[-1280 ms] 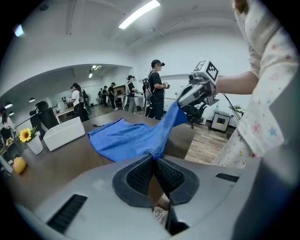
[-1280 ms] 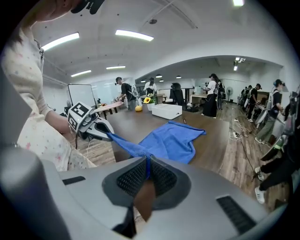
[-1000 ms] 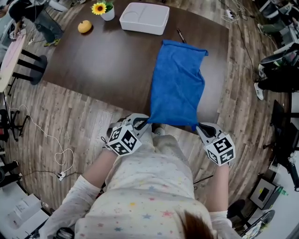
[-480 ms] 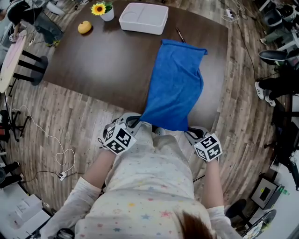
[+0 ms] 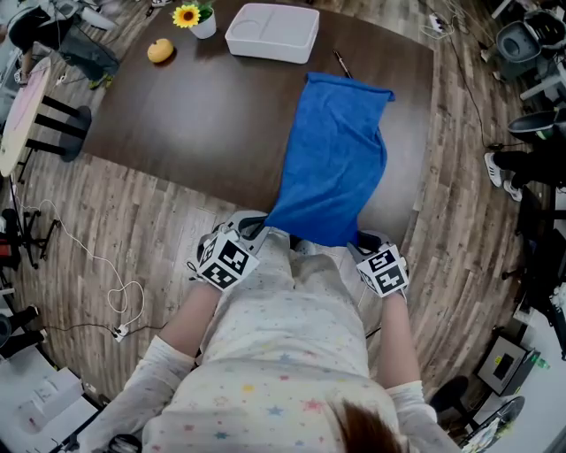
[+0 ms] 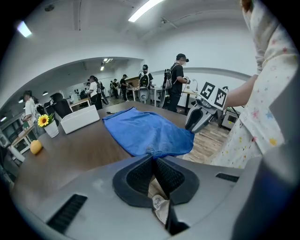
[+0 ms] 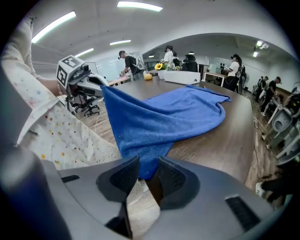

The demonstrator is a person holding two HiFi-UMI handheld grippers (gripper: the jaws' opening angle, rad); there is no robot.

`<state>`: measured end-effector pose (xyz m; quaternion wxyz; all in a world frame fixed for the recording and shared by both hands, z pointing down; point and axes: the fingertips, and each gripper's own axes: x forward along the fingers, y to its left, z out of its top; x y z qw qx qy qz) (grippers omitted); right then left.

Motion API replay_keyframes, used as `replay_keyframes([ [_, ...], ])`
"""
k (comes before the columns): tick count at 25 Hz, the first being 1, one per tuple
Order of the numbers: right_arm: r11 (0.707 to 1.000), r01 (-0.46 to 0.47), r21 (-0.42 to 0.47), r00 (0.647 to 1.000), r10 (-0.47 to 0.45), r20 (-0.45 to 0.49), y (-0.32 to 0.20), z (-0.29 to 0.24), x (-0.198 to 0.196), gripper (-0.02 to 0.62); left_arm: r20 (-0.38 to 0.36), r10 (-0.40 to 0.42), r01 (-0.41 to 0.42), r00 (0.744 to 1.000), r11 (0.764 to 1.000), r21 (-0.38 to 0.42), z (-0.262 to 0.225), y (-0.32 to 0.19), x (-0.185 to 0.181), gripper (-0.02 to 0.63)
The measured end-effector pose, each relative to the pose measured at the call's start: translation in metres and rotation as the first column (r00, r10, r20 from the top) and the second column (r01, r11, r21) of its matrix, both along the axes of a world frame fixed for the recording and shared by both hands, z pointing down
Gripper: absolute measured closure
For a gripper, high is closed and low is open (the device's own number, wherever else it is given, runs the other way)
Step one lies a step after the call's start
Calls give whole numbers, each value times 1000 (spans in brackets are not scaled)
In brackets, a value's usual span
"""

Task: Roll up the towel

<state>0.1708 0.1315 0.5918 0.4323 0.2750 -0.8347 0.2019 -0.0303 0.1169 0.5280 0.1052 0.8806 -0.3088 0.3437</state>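
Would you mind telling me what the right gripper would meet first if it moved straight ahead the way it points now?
The blue towel, whose corner the right gripper pinches; it would bunch ahead of the jaws. Beyond it, probably the table edge, though depth is unclear.

- A broad bare stretch of the dark brown wooden surface (image 5: 177, 115) lies open left of the blue terry towel (image 5: 336, 150), through to its left and near edges.
- Obstacles line the far edge, each apart from the next: a white rectangular plastic tray (image 5: 272, 34), a yellow sunflower in a white pot (image 5: 195, 18) and a small orange fruit (image 5: 160, 50).
- A thin black pen (image 5: 341, 65) lies between the tray and the towel's far left corner, near both.
- Right of the towel, only a narrow bare strip runs to the edge.
- At the near edge, the towel's end spans the gap between the left gripper (image 5: 258, 228) and the right gripper (image 5: 361, 239), their jaws closed on its corners; the person's torso (image 5: 292, 354) sits just behind.
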Motion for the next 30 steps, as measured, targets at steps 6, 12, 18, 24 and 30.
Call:
replay_keyframes([
  [6,999,-3,-37,1000,2,-19,8,-4,6,574,-9,-16,16,1000,1000,-8,2,0,-6,591],
  [12,991,-133,2,991,133,-4,23,-41,45,575,-32,12,-14,999,999,-39,9,15,-1,591],
  [18,942,-335,0,939,334,80,41,-63,69,575,-94,26,-36,995,994,-103,18,37,13,592],
  [24,952,-307,-11,950,307,59,36,-62,69,575,-77,28,-38,997,991,-131,25,36,9,591],
  [30,971,-233,47,972,232,24,-13,-75,62,574,-88,10,-21,996,992,-126,9,0,7,591],
])
